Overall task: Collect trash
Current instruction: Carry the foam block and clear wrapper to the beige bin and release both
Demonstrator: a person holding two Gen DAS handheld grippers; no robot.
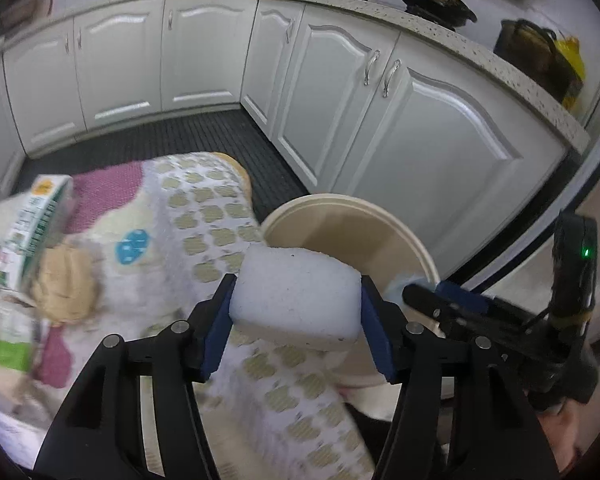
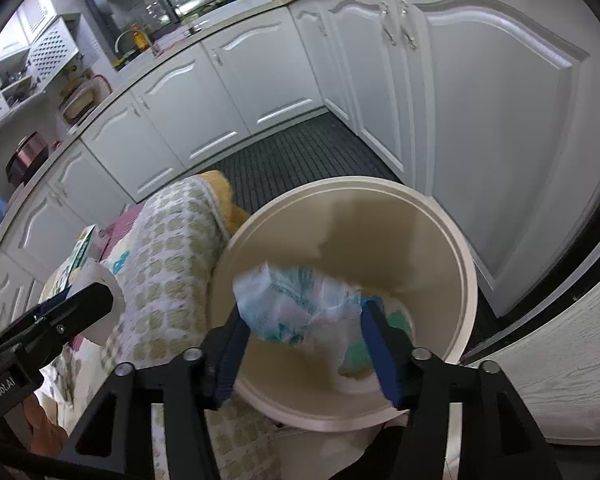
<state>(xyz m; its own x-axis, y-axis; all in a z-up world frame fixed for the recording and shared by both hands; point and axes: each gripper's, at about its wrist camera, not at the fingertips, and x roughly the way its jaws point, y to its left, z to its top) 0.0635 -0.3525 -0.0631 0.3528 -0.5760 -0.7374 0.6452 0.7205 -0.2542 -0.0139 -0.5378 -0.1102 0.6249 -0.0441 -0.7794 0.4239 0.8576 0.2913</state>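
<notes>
My left gripper [image 1: 296, 308] is shut on a white sponge block [image 1: 296, 292], held over the patterned cloth beside the cream trash bin [image 1: 342, 200]. In the right wrist view, my right gripper [image 2: 304, 320] hangs over the bin's mouth [image 2: 340, 184]. A crumpled white-and-blue plastic wrapper [image 2: 300, 300] sits blurred between its blue pads, which do not seem to press on it. Green scraps [image 2: 356, 354] lie at the bin's bottom. Each gripper shows in the other's view: the right gripper [image 1: 424, 296] and the left gripper [image 2: 80, 304].
A low surface under a patterned cloth [image 1: 204, 208] stands left of the bin. On it are a green-and-white carton [image 1: 36, 216] and a tan crumpled lump [image 1: 66, 284]. White cabinets [image 1: 380, 120] line the back and right. The floor has a dark ribbed mat [image 2: 300, 152].
</notes>
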